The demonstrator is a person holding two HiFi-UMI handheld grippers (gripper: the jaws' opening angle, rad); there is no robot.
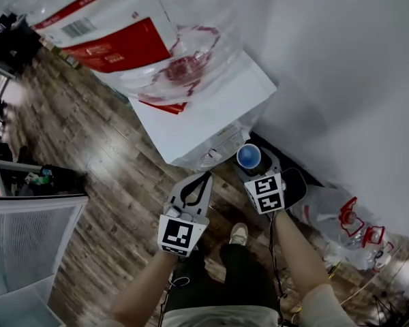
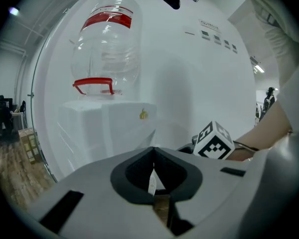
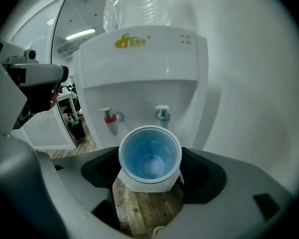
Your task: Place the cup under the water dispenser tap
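Between the jaws of your right gripper (image 3: 152, 167) sits the cup (image 3: 150, 151), pinched low down; it looks light and crushable, so squeeze gently. Your left gripper (image 2: 153, 153) is pressed together, empty.

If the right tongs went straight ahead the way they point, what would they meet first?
Probably the recessed front of the water dispenser, near the blue tap, cup first; distance unclear.

Open air lies between the cup (image 3: 150, 158) and the dispenser's (image 3: 139, 63) blue tap (image 3: 162, 114).

Left hand-held gripper (image 1: 204, 178), jaws together, and right hand-held gripper (image 1: 252, 165), clasping the cup (image 1: 249, 155), point downward side by side.
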